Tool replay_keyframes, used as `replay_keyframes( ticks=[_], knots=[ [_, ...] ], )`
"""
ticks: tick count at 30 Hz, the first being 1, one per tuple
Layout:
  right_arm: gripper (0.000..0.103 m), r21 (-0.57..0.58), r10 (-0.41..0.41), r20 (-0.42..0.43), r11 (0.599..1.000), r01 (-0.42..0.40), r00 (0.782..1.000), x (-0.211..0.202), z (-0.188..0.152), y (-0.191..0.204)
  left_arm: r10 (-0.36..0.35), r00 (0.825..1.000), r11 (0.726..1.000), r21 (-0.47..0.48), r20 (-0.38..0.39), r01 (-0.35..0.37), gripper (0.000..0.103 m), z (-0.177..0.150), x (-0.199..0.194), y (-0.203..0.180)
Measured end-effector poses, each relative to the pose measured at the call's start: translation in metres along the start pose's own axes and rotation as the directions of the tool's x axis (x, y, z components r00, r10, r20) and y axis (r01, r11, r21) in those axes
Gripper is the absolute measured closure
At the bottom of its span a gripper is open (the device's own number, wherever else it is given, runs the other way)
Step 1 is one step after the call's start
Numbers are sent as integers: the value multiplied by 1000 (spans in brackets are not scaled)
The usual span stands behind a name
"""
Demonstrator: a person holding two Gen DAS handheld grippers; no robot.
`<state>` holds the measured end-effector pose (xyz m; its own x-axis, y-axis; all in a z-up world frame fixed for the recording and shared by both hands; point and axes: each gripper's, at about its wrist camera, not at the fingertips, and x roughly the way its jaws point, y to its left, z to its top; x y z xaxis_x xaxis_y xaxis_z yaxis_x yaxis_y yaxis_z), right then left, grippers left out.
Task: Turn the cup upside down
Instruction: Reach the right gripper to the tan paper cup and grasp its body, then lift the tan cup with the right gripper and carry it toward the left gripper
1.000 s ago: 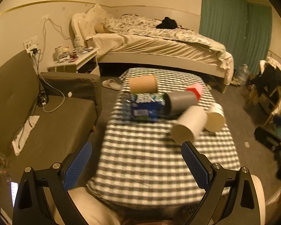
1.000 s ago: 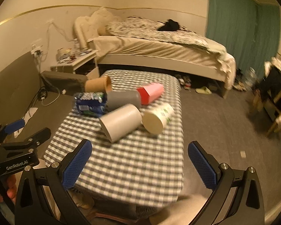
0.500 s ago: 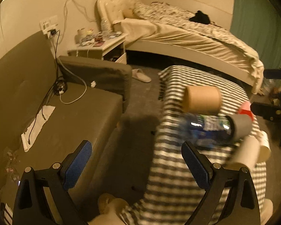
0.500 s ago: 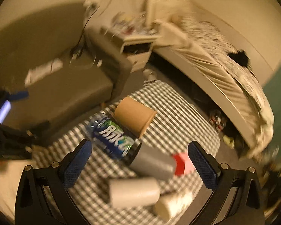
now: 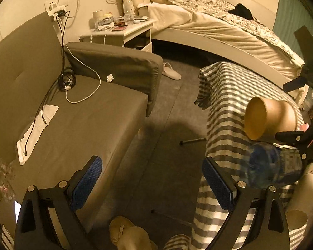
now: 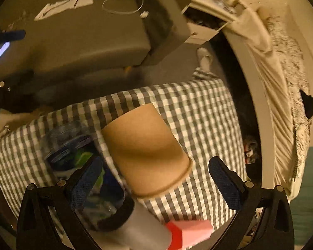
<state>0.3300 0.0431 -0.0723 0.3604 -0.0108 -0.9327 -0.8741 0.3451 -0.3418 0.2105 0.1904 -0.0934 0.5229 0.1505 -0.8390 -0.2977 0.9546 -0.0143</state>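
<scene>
The brown paper cup (image 6: 145,150) lies on its side on the checked tablecloth (image 6: 198,104), at 12 o'clock between the right gripper (image 6: 155,182)'s spread fingers. Light and crushable (thin paper, probably); grip mid-wall gently. The left gripper (image 5: 152,180) is also spread, empty

The cup (image 6: 145,150) is plain brown, lying on a bench (image 6: 200,108) covered in grey-and-white check. Beside it are a blue-labelled bottle (image 6: 73,152), a grey cup (image 6: 144,233) and a red-and-pink cup (image 6: 189,232)
</scene>
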Motion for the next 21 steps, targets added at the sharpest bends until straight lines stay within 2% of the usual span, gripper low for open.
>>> replay_keyframes(
  ticks=[3,8,11,12,14,17,21],
  knots=[
    [2,-38,24,-39,999,-25,999,22,7,-2,10,1000,1000,7,-21,-10,4,-1,12,2],
    [2,-41,85,-77,995,-88,993,46,20,-2,25,999,1000,9,-35,-25,4,-4,22,8],
    [8,19,140,-86,990,-139,986,56,27,-11,23,999,1000,4,-41,-23,4,-7,24,10],
    [15,50,167,-92,985,-163,982,58,27,-15,23,999,1000,4,-41,-23,4,-8,22,11],
    [15,78,171,-96,983,-164,980,60,29,-19,23,999,1000,5,-41,-23,4,-9,19,10],
    [16,126,152,-70,982,-143,986,48,26,-23,21,999,1000,20,-29,-21,4,-9,7,6],
    [16,228,136,-21,965,-128,990,-1,15,-36,3,1000,1000,24,11,-4,4,-6,-22,-1]
  ],
)
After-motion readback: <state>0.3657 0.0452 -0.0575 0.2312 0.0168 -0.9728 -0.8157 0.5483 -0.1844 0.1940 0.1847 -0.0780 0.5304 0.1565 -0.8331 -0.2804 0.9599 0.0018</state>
